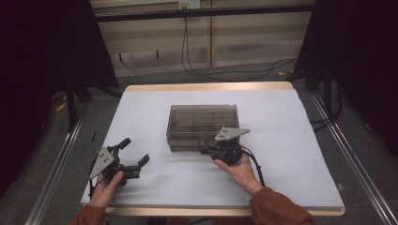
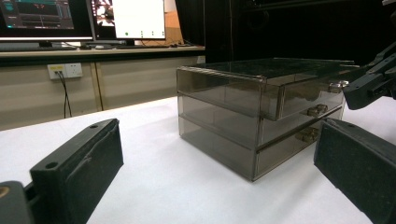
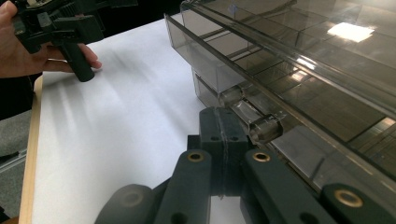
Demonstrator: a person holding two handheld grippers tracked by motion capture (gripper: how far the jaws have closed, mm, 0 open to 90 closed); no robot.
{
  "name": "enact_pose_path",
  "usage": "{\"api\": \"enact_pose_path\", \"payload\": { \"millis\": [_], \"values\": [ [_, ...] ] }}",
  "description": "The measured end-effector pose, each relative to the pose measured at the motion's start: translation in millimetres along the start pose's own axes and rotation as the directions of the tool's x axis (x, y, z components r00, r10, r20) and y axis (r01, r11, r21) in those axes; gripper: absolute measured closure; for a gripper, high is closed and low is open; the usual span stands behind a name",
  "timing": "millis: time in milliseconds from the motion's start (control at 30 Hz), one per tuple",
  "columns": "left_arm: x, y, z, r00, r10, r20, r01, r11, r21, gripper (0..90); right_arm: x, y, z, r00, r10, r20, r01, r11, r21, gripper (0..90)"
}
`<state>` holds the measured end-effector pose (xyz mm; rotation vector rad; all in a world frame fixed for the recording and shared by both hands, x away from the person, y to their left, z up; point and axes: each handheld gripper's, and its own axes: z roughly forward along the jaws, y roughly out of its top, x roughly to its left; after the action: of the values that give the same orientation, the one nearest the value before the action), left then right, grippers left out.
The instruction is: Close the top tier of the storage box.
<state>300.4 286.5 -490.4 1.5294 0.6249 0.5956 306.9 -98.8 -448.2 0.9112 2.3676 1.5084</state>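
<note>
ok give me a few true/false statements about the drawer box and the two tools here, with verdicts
1. The left tool has its jaws spread open with nothing between them. True.
2. The right tool is wide open. False: its jaws are shut together, right beside a clear drawer handle.
3. The smoky clear drawer box stands on the white table cover. True.
4. The drawer box has a single drawer. False: the left gripper view shows three stacked drawers, each with a handle.
5. The left tool is touching the drawer box. False: it rests apart from it, near the table's front left corner.
</note>
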Motion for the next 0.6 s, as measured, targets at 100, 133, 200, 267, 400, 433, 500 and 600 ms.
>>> {"api": "enact_pose_path", "payload": {
  "millis": [100,133,200,267,400,433,500,600],
  "values": [
    [0.0,0.0,0.0,1.0,-0.001,0.0,0.001,1.0,0.0,1.2,-0.6,0.1,0.3,1.0,0.0,0.002,0.0,1.0,-0.001,90.0],
    [0.0,0.0,0.0,1.0,0.0,0.0,0.0,1.0,0.0,1.2,-1.2,0.4,0.6,1.0,0.0,0.001,0.0,1.0,-0.001,90.0],
    [0.0,0.0,0.0,1.0,0.0,0.0,0.0,1.0,0.0,1.2,-1.8,0.6,0.9,1.0,0.001,0.001,-0.001,1.0,-0.001,90.0],
    [0.0,0.0,0.0,1.0,0.0,0.0,0.0,1.0,0.0,1.2,-2.2,0.6,1.4,1.0,0.003,0.004,-0.003,1.0,-0.002,90.0],
    [-0.3,0.1,0.0,1.0,-0.002,0.002,0.002,1.0,0.0,1.2,-3.0,0.6,1.5,1.0,0.002,0.006,-0.002,1.0,-0.001,90.0],
    [-0.4,0.0,0.3,1.0,-0.003,0.0,0.003,1.0,-0.004,1.2,-3.0,0.6,1.4,1.0,0.002,0.007,-0.002,1.0,-0.001,90.0],
    [-0.4,0.0,0.0,1.0,-0.003,0.002,0.003,1.0,-0.001,1.2,-3.0,0.6,1.3,1.0,0.002,0.008,-0.002,1.0,-0.001,90.0],
    [0.0,0.0,0.0,1.0,0.0,0.0,0.0,1.0,0.0,1.2,-3.7,0.7,1.3,1.0,0.002,0.007,-0.002,1.0,-0.002,90.0]
  ]
}}
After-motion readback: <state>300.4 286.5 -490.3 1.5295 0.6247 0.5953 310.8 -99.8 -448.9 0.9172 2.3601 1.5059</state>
